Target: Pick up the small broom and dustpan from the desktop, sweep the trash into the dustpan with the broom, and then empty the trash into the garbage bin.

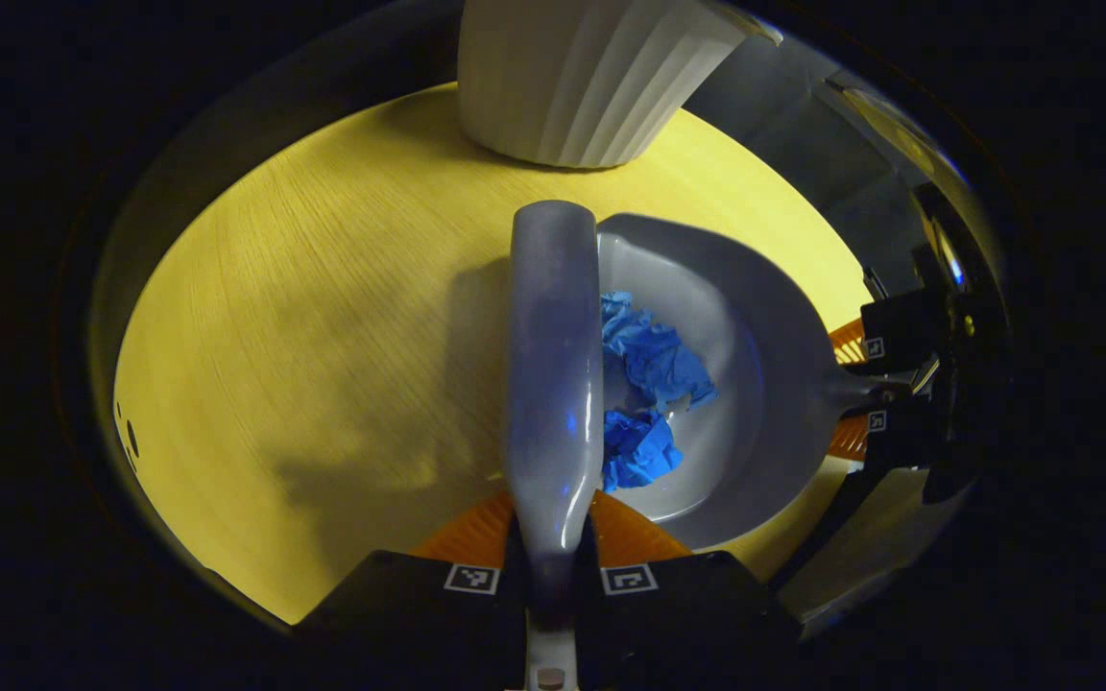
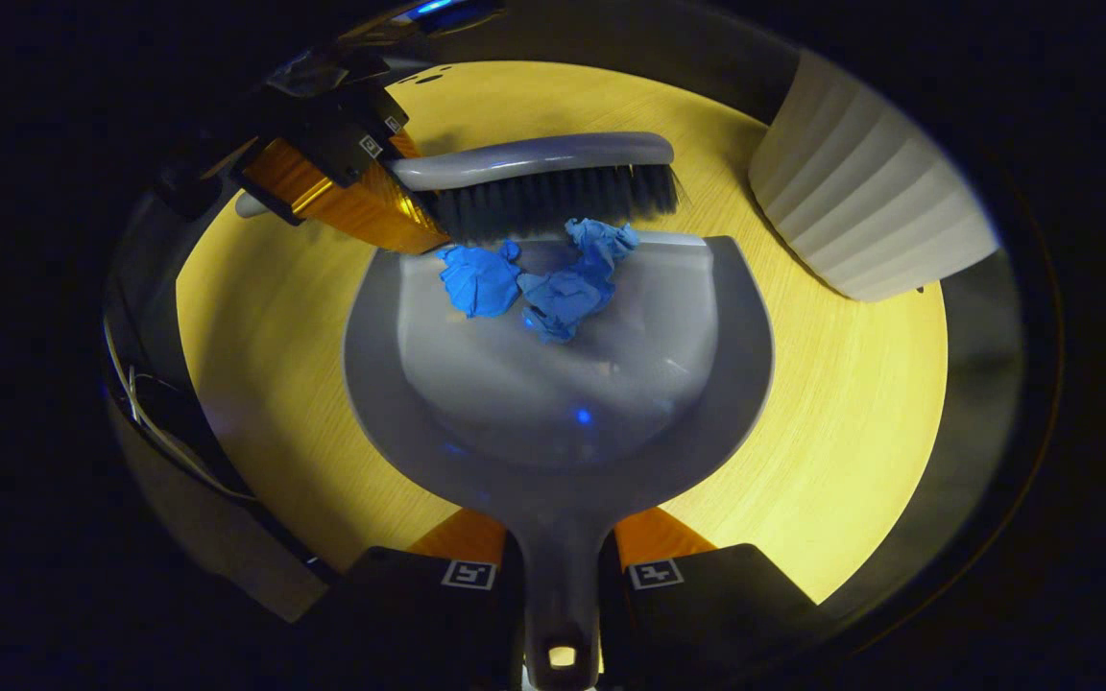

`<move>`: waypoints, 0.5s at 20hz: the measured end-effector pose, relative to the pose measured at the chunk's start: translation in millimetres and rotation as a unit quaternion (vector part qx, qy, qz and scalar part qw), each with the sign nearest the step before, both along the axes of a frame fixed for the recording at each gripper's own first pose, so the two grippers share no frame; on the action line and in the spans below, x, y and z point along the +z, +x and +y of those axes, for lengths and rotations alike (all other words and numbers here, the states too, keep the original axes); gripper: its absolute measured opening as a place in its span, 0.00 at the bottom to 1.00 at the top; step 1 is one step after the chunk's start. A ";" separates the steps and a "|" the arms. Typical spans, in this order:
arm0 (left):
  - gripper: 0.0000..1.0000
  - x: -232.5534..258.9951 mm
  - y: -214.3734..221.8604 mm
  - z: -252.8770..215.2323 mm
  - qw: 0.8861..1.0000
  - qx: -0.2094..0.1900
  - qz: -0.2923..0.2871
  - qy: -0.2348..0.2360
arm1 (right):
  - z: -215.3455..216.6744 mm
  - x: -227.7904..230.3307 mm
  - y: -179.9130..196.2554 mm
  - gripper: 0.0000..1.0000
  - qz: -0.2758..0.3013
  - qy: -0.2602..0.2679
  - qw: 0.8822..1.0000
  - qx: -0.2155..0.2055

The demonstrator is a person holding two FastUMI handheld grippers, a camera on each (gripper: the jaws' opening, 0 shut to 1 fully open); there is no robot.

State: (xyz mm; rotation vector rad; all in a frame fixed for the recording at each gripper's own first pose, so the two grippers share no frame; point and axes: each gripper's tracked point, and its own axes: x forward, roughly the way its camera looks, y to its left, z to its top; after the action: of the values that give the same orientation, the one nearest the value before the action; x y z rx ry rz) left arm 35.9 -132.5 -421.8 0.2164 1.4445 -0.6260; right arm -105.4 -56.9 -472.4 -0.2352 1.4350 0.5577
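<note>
No brand or readable writing is seen; two square black-and-white markers are carried on each gripper. In the left gripper view, the left gripper [image 1: 553, 552] is clenched on the handle of one grey broom [image 1: 553, 365], whose back hides the bristles and part of the paper; the handle's end is cut off at the bottom edge. Just beyond the broom, two blue paper wads [image 1: 649, 384] lie inside the one grey dustpan [image 1: 755, 384], which rests on the yellow wooden desk [image 1: 323, 336]. In the right gripper view, the right gripper [image 2: 558, 566] is closed on the dustpan's handle, and the broom's dark bristles [image 2: 553, 203] are seen touching the wads at the pan's front lip. Farther off, one white ribbed bin [image 1: 591, 77] stands on the desk, its top cut off. The surroundings beyond the desk are too dark to make out.
</note>
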 end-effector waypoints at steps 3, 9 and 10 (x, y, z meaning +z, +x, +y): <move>0.24 12.9 13.1 11.8 0.999 0.034 -0.032 0.010 | -0.1 6.9 -6.9 0.35 -0.005 -0.001 1.000 -0.025; 0.24 30.4 25.1 84.8 0.990 0.103 -0.084 0.036 | -6.2 48.1 -19.2 0.35 -0.018 -0.009 0.995 -0.095; 0.24 34.4 17.4 96.7 0.988 0.114 -0.090 0.043 | -9.5 62.0 -21.9 0.35 -0.017 -0.012 0.994 -0.112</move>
State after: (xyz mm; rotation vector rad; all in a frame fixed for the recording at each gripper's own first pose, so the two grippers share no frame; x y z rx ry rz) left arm 53.3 -35.8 -387.4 0.1666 1.3006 -0.3488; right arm -127.3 -66.4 -410.4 -0.1015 1.4135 0.3513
